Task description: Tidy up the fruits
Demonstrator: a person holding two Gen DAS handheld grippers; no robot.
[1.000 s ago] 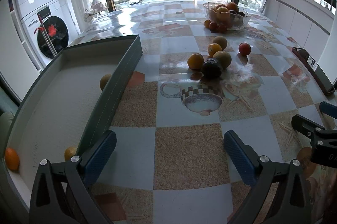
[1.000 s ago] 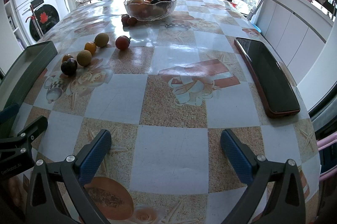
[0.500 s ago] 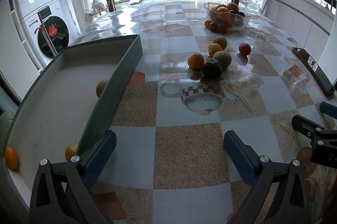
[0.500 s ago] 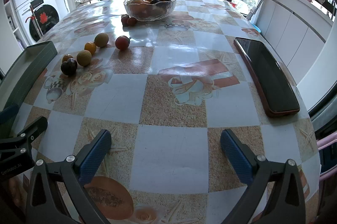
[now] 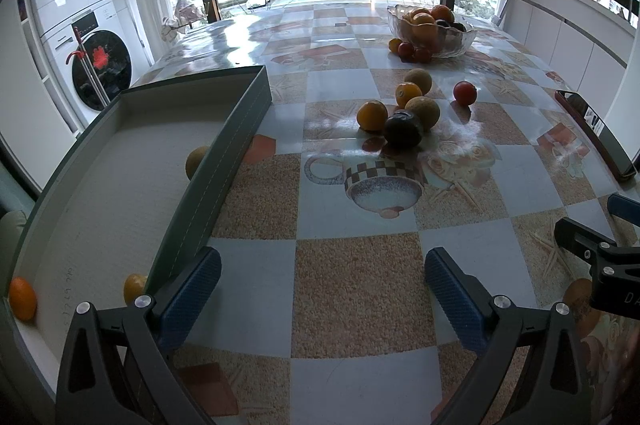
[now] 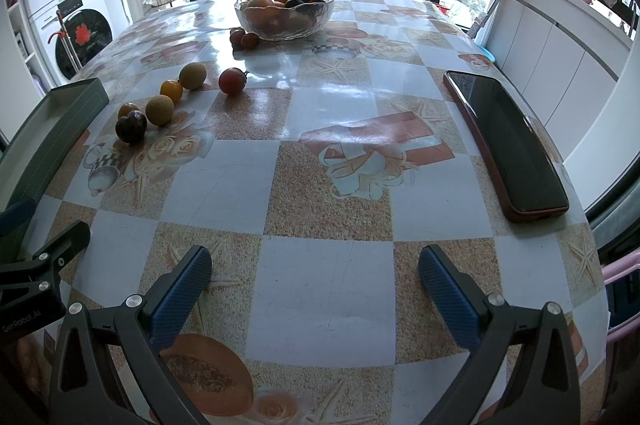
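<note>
Several loose fruits lie mid-table: a dark plum (image 5: 403,129) (image 6: 131,126), oranges (image 5: 372,114), yellow-green fruits (image 5: 423,107) and a red fruit (image 5: 465,92) (image 6: 231,80). A grey tray (image 5: 224,153) at the left holds three fruits: one (image 5: 196,161) by its right wall, one (image 5: 134,287) near my left finger, one (image 5: 22,298) at the near left corner. My left gripper (image 5: 322,283) is open and empty, low over the table beside the tray. My right gripper (image 6: 314,285) is open and empty over the near table.
A glass bowl (image 5: 432,29) (image 6: 285,11) full of fruit stands at the far side, small red fruits (image 5: 408,48) beside it. A dark phone-like slab (image 6: 506,141) lies at the right edge. Washing machines (image 5: 86,37) stand left of the table.
The fruit by the tray's right wall has rolled slightly towards me. Both grippers have stayed almost still.
</note>
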